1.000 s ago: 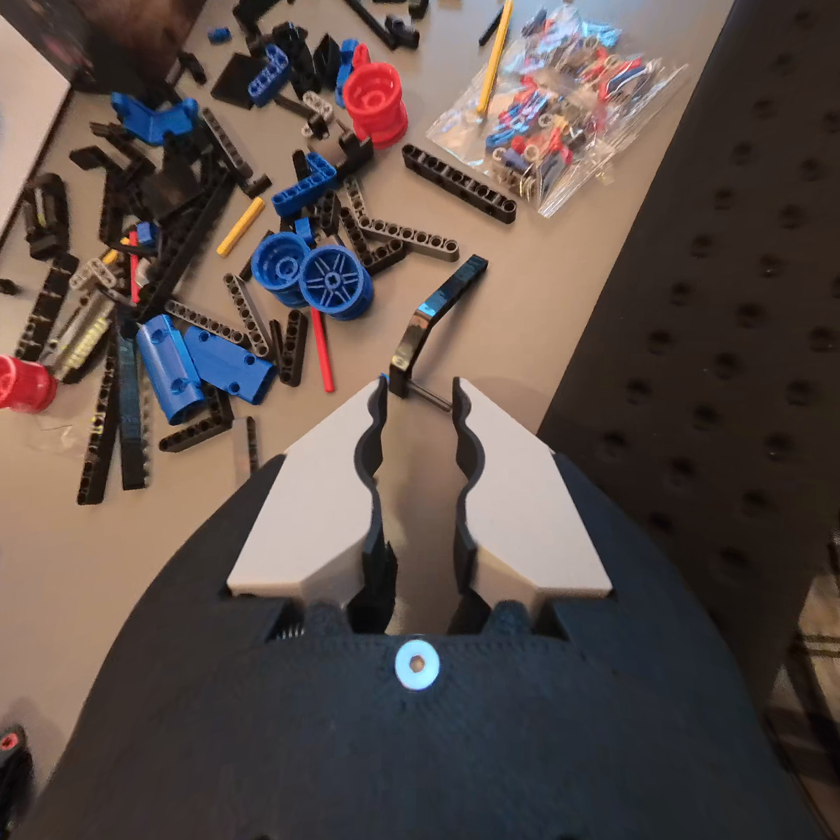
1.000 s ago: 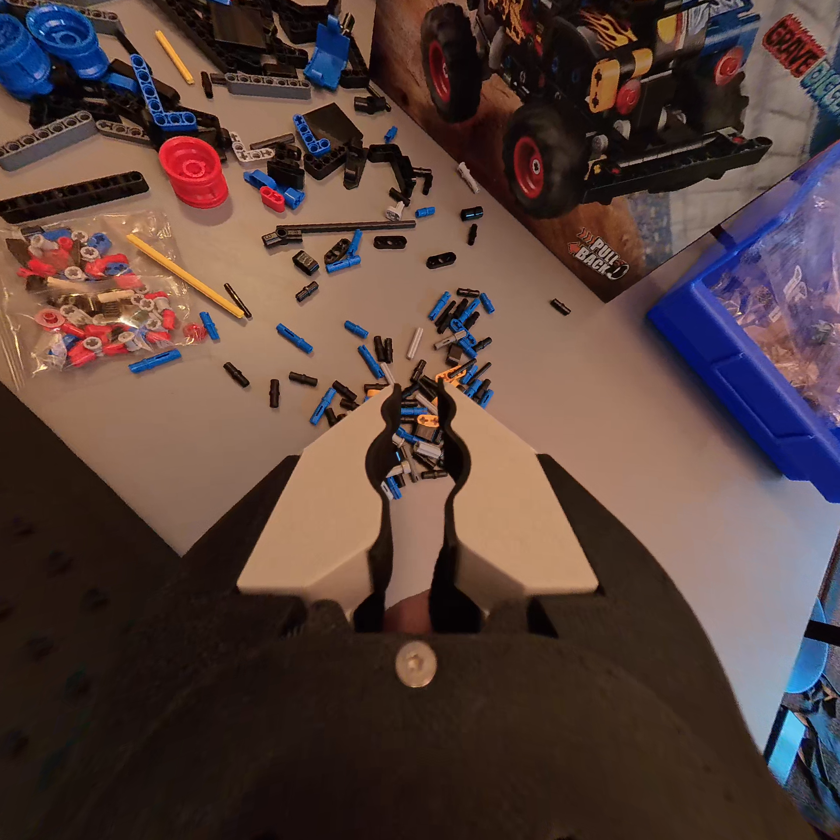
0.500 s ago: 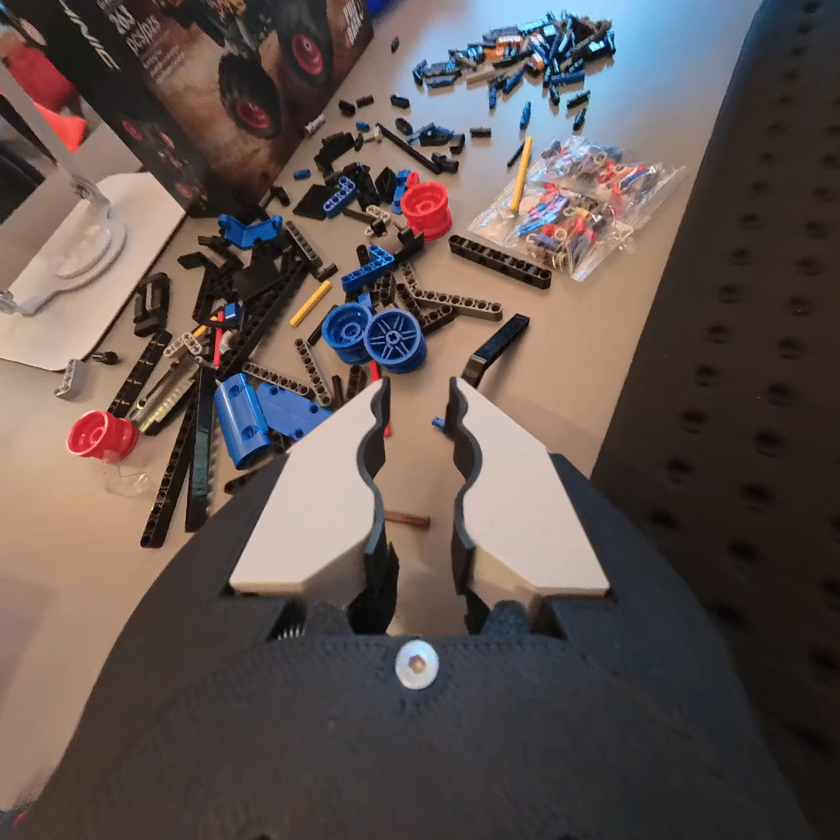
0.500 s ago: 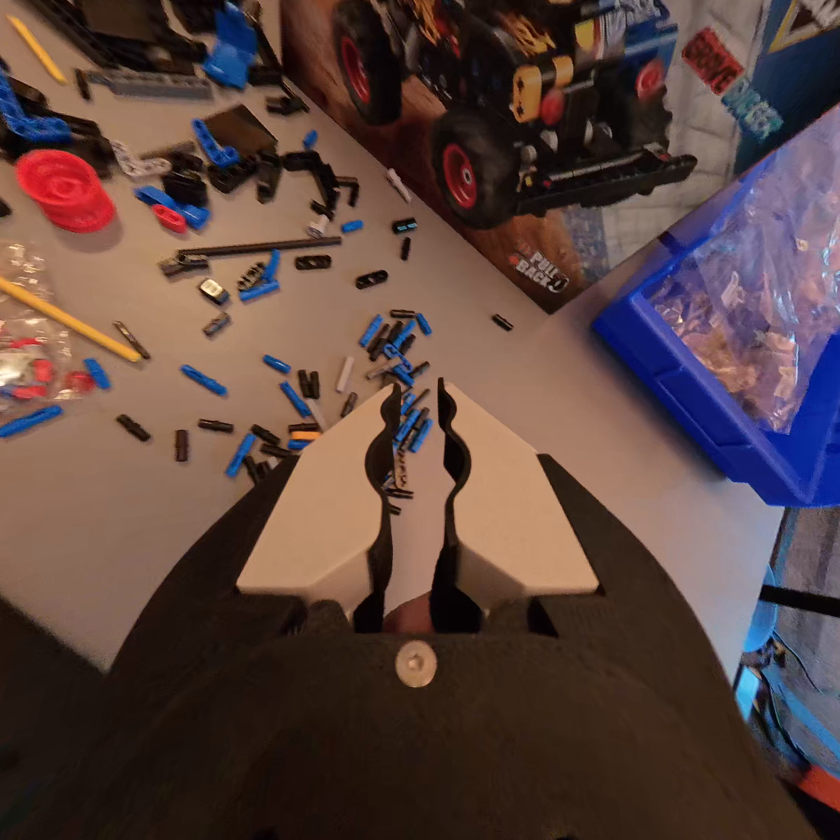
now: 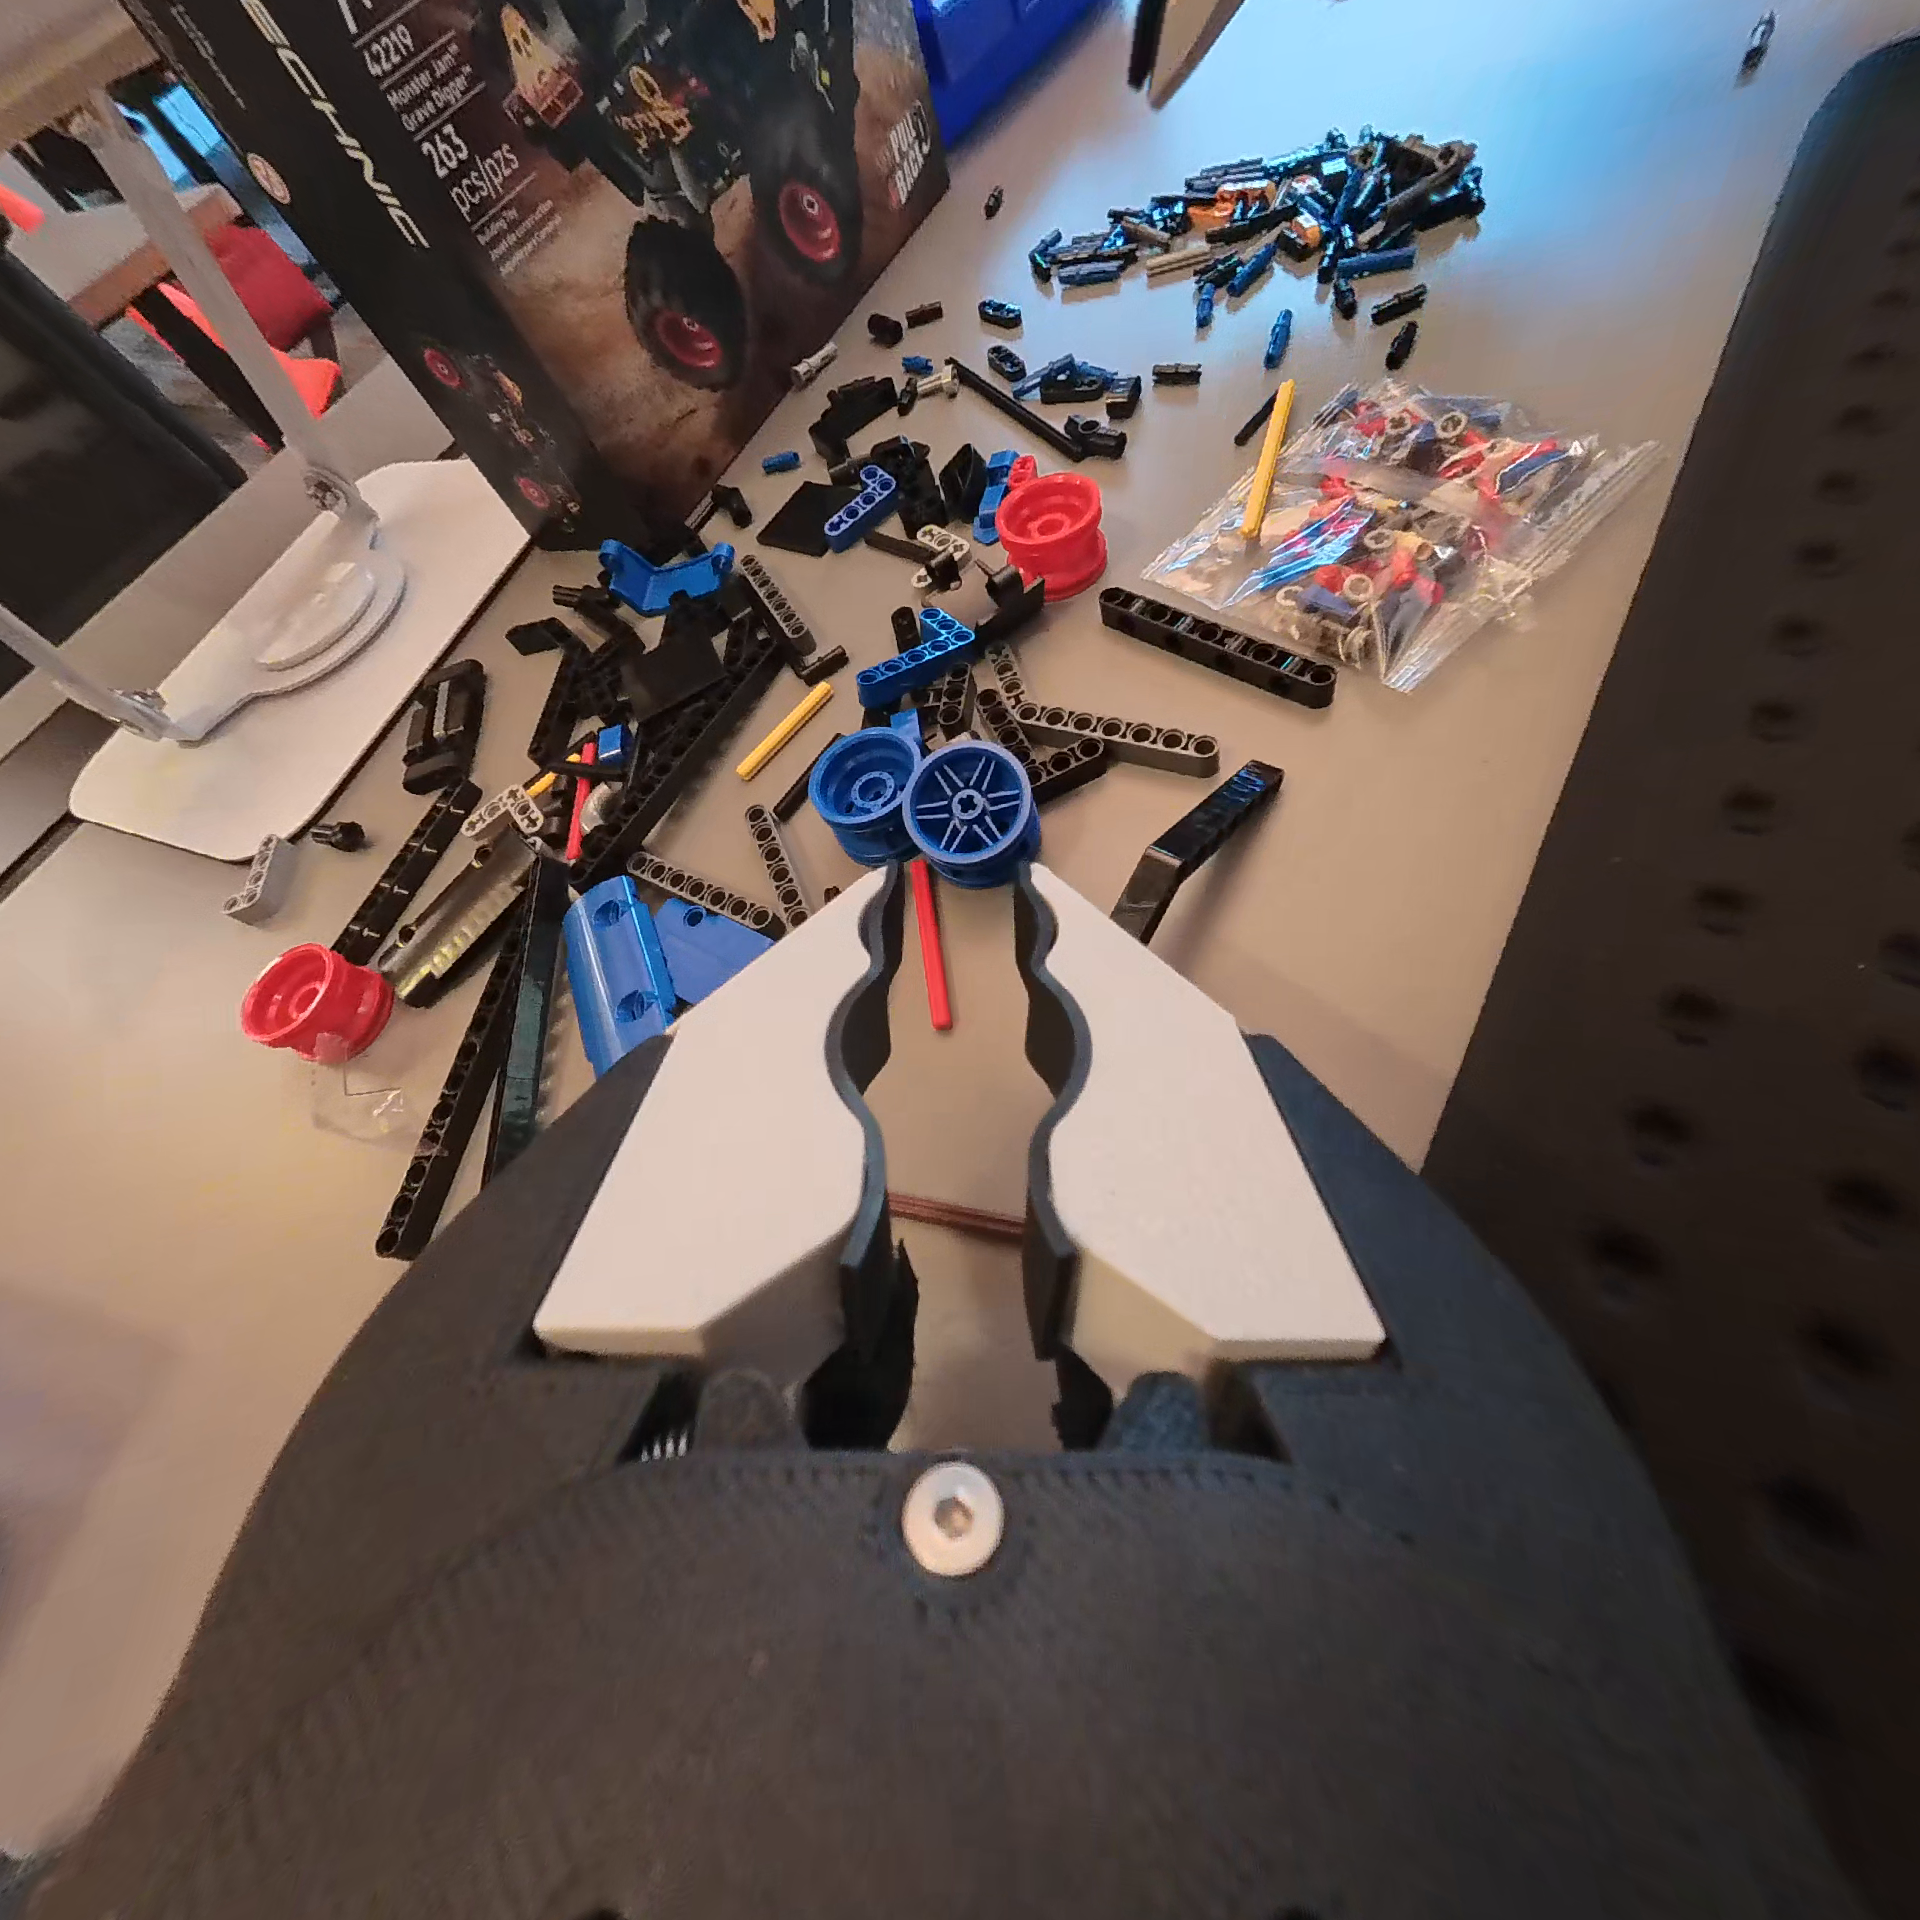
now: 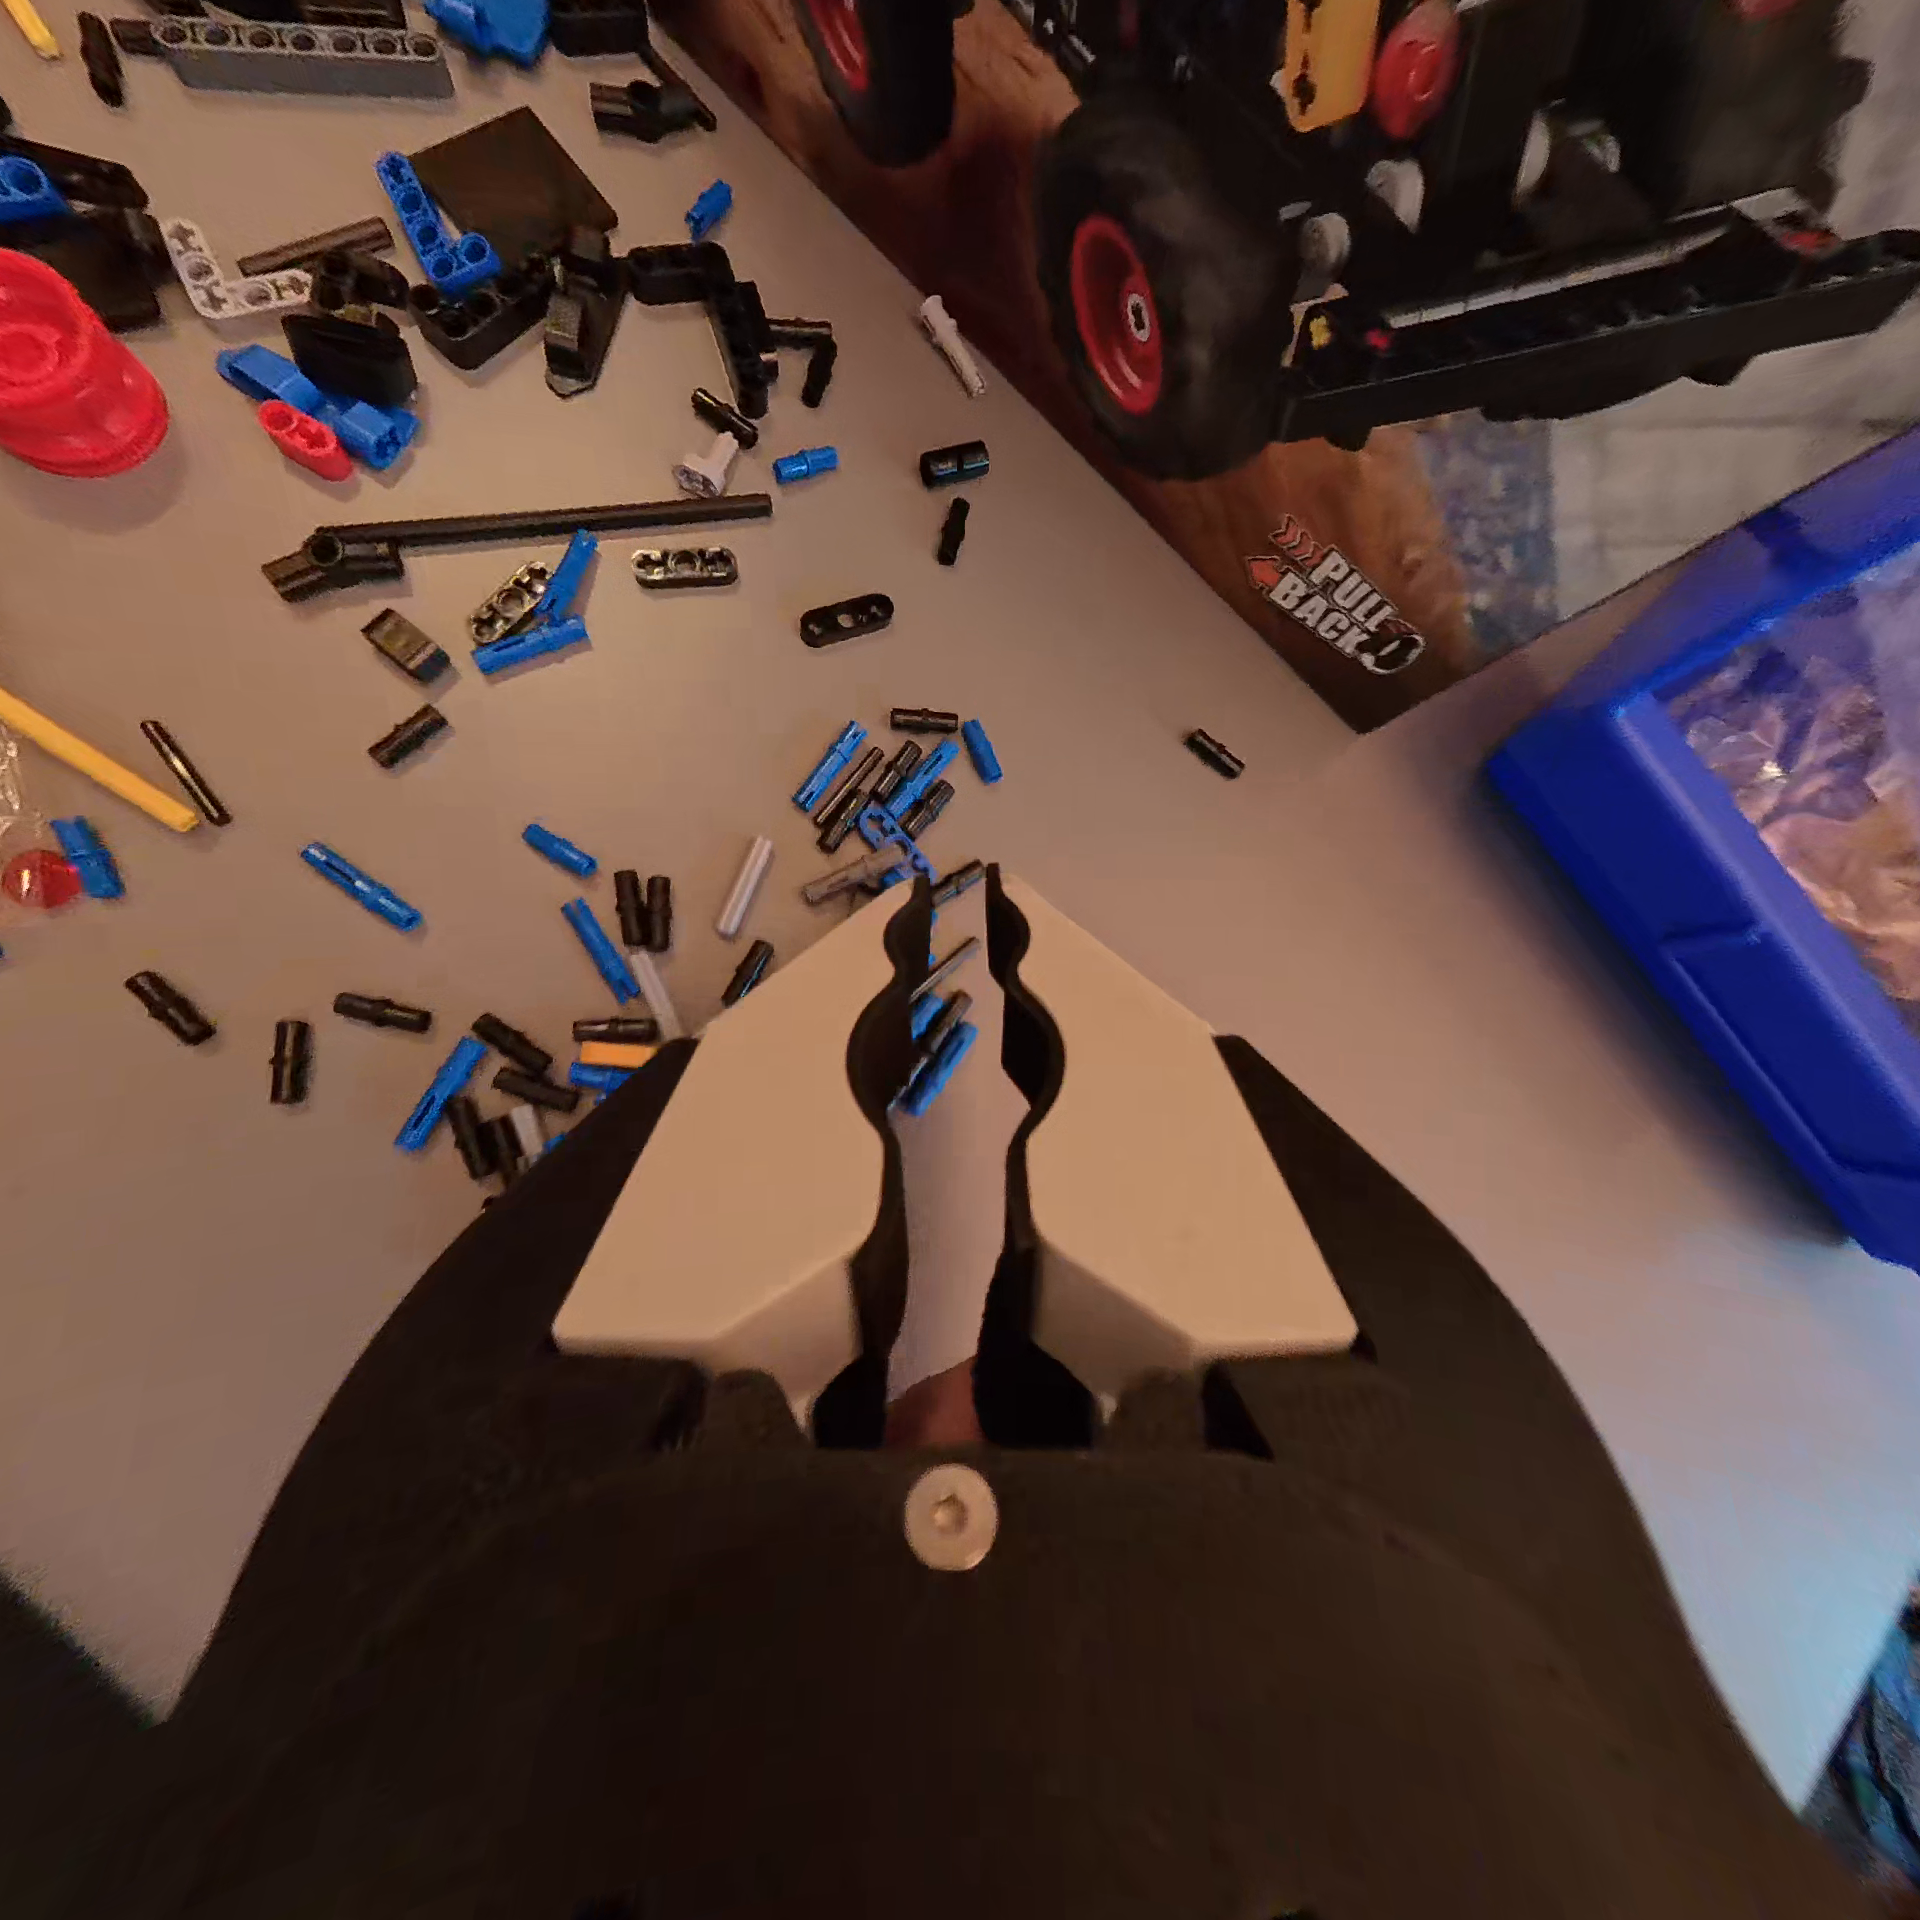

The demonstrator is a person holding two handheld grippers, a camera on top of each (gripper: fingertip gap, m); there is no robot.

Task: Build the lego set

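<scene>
The right hand-held gripper (image 6: 954,883) hangs over the scatter of small pins (image 6: 883,790) on the counter (image 6: 1299,1039), its jaws narrowly apart and holding nothing that I can make out, though the loose blue and black pins showing through the gap make that hard to judge; the left hand-held gripper (image 5: 956,883) stands apart and empty above a red axle (image 5: 930,956), just short of the two blue wheels (image 5: 925,805). The lego set lies unbuilt as loose parts spread across the counter, beside its box (image 5: 623,239) and a sealed bag of parts (image 5: 1382,540). The risk is in the crowding; pins lie touching and crossed, so closing there may pinch two at once, or flick a neighbour away; a round pin gripped off-centre would likely twist or slip out. On the left, a careless descent could nudge the wheels and set them rolling.
</scene>
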